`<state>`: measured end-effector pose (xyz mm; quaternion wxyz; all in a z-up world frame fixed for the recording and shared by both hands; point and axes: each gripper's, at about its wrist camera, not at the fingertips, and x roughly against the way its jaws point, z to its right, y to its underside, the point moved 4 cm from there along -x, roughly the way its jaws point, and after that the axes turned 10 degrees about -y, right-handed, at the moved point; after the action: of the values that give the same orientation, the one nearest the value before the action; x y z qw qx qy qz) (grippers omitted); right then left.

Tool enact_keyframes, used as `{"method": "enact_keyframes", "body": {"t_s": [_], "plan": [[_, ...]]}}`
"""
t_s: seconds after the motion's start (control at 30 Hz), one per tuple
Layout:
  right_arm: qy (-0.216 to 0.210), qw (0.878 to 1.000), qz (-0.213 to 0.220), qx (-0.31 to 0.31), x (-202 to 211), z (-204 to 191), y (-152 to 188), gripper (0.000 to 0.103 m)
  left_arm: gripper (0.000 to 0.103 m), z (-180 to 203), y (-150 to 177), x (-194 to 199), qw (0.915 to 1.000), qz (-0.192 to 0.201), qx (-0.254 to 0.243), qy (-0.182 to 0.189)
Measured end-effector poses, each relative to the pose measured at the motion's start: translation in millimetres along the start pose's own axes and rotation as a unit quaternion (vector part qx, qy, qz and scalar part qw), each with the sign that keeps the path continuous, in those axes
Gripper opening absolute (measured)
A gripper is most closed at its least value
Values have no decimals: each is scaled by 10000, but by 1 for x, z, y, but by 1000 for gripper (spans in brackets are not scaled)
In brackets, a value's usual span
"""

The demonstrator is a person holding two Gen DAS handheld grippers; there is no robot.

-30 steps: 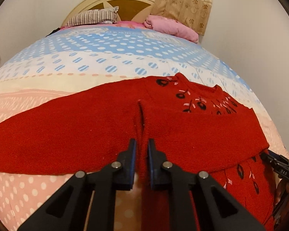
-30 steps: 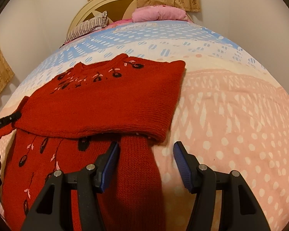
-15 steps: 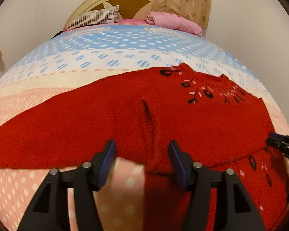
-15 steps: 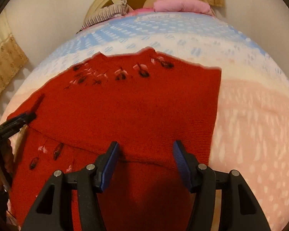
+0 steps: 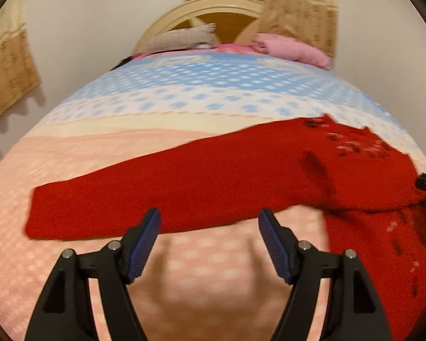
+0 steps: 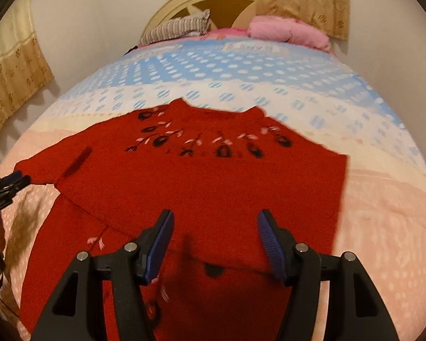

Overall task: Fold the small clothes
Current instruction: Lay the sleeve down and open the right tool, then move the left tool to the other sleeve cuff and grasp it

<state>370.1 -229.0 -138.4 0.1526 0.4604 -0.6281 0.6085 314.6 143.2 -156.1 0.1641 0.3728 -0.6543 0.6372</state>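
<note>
Jaws opening, empty; red sweater [image 6: 213,182] label unreadable

Left gripper [image 5: 210,244]: black plastic fingers with triangular cut-outs, silver screw heads at the pivots, ribbed blue pads [image 5: 144,244]. Right gripper [image 6: 214,245]: same black build, silver screws, ribbed blue pads [image 6: 269,244].

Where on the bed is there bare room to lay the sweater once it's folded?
Free: the blue-dotted bedspread between the red sweater and the pillows; the pink stretch right of the sweater's body; the patch under the left gripper, whose jaws are opening, empty. Crowded: the outstretched sleeve and the headboard end, with the striped pillow and pink pillow.
</note>
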Motion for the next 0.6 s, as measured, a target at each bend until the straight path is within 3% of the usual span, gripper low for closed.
{"method": "enact_keyframes", "body": {"t_s": [0.13,0.2,0.33,0.6], "plan": [[-122,9990,-421,-42,-35,-9,17,63,74,-47,9,-8,9988,-138,213,-409],[113,9994,-183,265,-34,-17,25,63,74,-65,14,-12,9976,-213,270,-604],[35,9998,-118,165,-32,-14,30,63,74,-107,23,-22,9921,-457,532,-1041],[151,9995,-36,288,-31,-19,34,63,74,-171,39,-29,9815,-717,1103,-1394]]}}
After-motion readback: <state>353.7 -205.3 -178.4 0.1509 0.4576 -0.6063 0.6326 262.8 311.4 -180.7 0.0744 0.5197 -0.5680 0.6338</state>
